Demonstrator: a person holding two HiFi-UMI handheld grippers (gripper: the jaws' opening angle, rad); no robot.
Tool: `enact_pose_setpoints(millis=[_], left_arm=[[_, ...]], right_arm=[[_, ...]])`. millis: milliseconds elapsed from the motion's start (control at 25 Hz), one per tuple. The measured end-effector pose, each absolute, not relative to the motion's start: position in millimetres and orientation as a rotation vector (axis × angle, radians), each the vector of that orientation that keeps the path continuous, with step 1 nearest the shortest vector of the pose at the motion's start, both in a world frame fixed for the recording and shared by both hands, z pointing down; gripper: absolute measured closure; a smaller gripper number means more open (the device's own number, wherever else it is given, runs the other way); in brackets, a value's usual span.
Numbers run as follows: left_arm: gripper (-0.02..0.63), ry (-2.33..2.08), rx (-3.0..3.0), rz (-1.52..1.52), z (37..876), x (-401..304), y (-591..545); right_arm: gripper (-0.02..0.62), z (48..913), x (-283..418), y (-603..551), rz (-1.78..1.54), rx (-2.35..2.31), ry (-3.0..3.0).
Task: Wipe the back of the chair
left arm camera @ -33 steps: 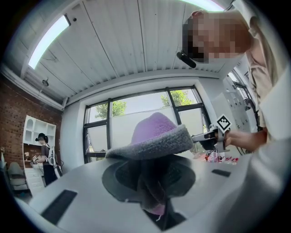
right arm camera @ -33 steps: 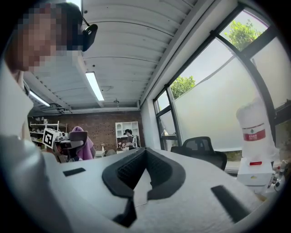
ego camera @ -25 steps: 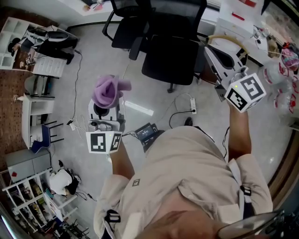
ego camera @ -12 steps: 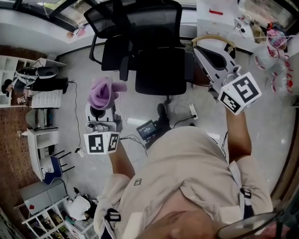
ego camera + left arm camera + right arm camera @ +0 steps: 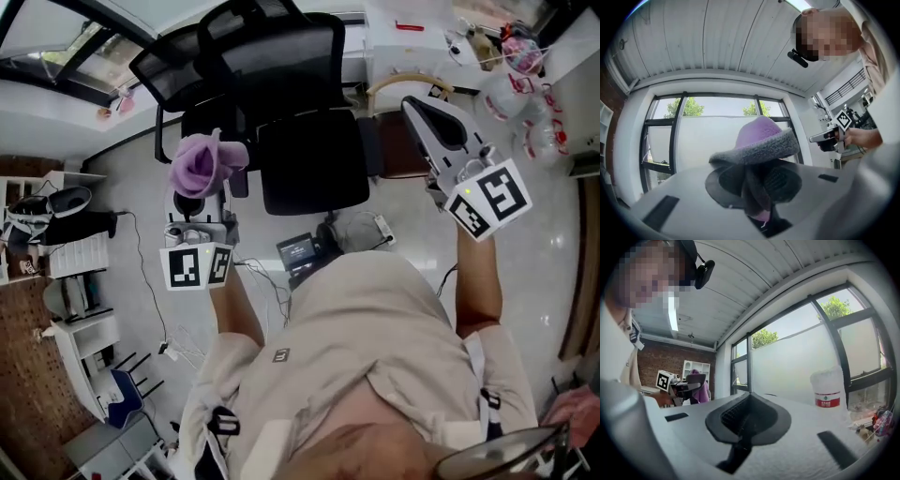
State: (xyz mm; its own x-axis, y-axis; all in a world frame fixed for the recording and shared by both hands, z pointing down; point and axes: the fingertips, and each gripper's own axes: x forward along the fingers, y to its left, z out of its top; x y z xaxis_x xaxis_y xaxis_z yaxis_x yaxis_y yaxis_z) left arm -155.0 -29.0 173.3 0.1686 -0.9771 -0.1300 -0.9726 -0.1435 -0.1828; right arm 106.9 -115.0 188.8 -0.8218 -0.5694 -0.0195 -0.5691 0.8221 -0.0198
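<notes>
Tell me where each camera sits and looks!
Head view: worn by the person, looking down at the black mesh office chair; shirt, forearms show.
Left gripper view: on the left gripper, facing the window past its fluffy purple cloth.
Right gripper view: on the right gripper, aimed at windows; jaws shut, empty.
Shared: each gripper view catches the other gripper and the shirt.

Standing upright on the floor at far centre: black office chair [image 5: 309, 159], mesh back [image 5: 246, 58] on the far side, seat facing near. Being pinched in the left tool [image 5: 199, 192], just left of the seat: bunched purple cloth [image 5: 202, 159], showing a grey underside, flopping over.
</notes>
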Motion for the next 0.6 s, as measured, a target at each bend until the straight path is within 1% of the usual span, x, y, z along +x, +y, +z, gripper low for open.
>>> enact_pose_setpoints(millis=[280,600], left_arm=[[0.537,1.798,-2.294,0.022,174,-197,-84],[0.537,1.766,-2.293,0.043,178,-240,-127]], right_arm=[[0.600,200,82,-137,-0.050,-1.100,2.960],[0.600,212,47,-162,-0.080,-1.185,2.950]])
